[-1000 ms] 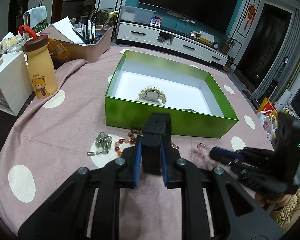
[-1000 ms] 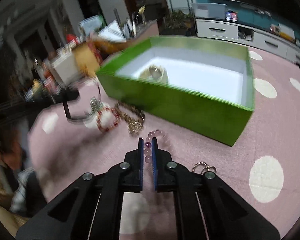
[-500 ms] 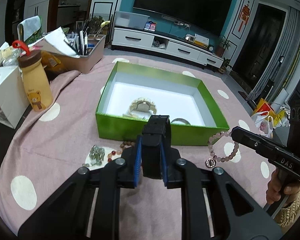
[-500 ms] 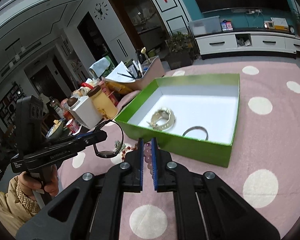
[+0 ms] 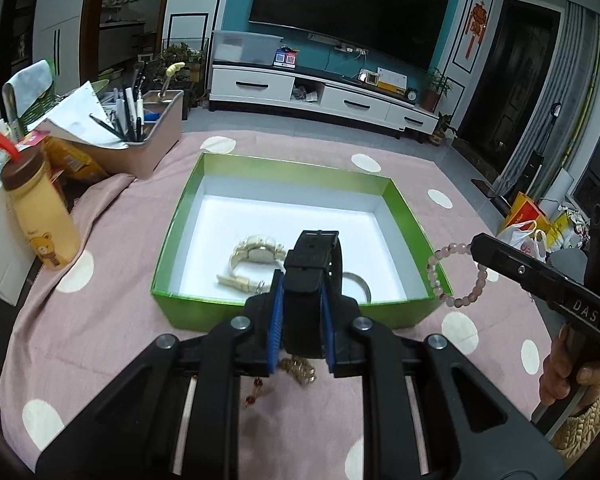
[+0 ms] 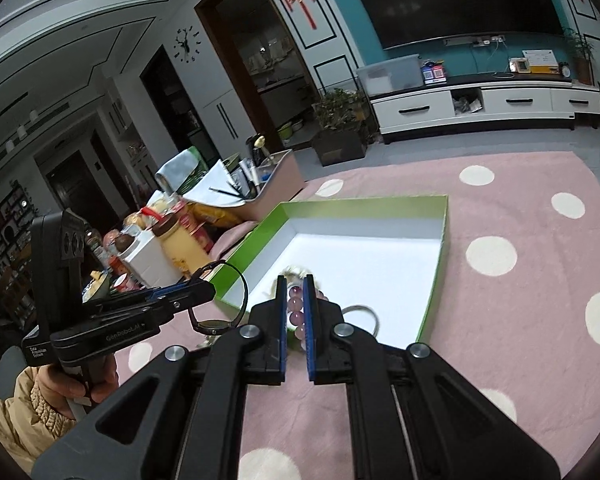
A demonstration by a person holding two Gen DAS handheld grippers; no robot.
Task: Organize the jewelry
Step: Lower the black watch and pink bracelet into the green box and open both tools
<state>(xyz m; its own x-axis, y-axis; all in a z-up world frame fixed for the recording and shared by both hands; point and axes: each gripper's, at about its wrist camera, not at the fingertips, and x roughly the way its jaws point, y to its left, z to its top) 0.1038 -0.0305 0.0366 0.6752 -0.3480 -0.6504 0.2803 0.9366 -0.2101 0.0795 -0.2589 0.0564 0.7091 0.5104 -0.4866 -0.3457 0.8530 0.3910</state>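
The left gripper (image 5: 302,300) fingers clench a black watch (image 5: 314,276) while the right gripper (image 6: 296,312) fingers pinch a pink bead bracelet (image 6: 296,308), both just short of the green box (image 5: 296,314).

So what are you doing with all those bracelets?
A person is tidying jewelry into the green box on the pink tablecloth. The left gripper is shut on a black watch, and the right gripper is shut on a pink bead bracelet. Both hang near the box's front wall. A pale watch and a silver bangle already lie inside; a few pieces still lie on the cloth.
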